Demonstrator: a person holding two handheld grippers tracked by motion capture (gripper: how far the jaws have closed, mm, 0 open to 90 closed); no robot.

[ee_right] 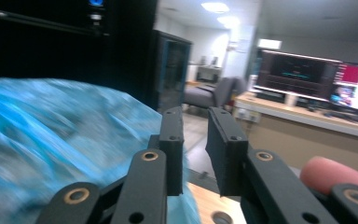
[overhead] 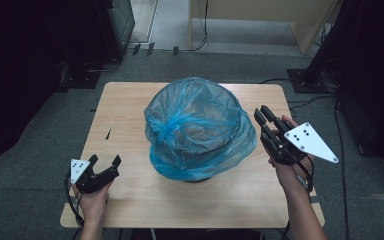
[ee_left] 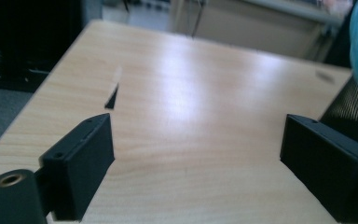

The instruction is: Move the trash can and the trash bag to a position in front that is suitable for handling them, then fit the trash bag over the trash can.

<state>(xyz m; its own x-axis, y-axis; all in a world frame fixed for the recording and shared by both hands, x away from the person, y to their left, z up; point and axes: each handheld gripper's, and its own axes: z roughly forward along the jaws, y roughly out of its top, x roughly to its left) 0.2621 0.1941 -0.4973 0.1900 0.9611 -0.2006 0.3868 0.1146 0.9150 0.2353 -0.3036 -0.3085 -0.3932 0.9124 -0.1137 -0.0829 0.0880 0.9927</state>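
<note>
Sitting mid-counter, the blue bag draped a dark bin. Left claw gaped wide, well clear; right claw hovered nearly closed beside it, empty, probably lining up a pinch.

Blue bag covers the dark bin beneath; only a sliver of its base shows. Bag motion-blurred in right gripper view, cut by the frame edge in left gripper view. Small dark mark on table: too small to identify.
</note>
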